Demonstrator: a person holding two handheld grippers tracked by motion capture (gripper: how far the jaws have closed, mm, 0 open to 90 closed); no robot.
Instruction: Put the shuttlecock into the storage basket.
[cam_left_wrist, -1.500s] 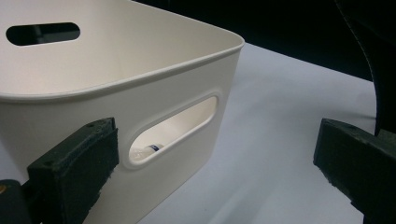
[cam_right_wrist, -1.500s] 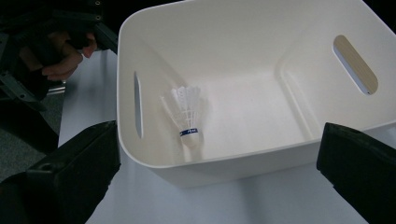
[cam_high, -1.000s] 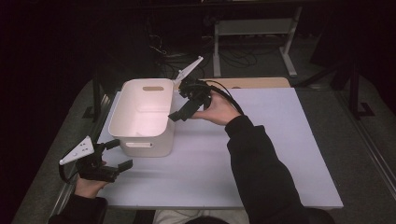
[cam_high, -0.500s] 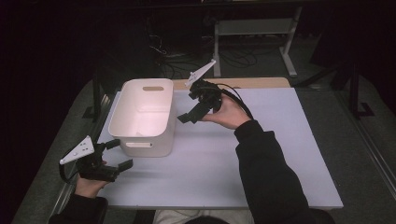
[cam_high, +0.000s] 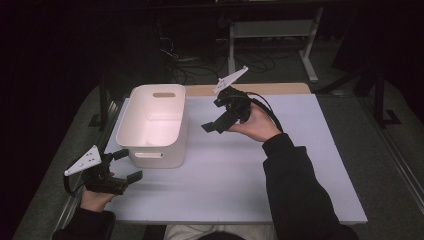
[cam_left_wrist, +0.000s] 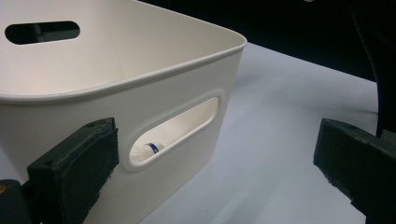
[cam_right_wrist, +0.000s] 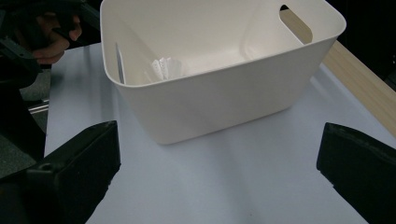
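One white bin (cam_high: 155, 125) is sitting between two grippers: the left gripper (cam_high: 125, 165) is gaping empty just beside its handle slot, the right gripper (cam_high: 216, 125) is hovering wide open, holding nothing.

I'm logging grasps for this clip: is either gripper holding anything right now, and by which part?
Nothing is held. The left gripper and the right gripper both have jaws spread with only air between them, near the white bin.

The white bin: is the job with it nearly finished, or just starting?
Seemingly near its end. Done: a small white item lies inside the white bin. In hand: nothing; the right gripper hangs open beside the bin, and the left gripper waits open at its near wall. Nothing else lies on the white mat.
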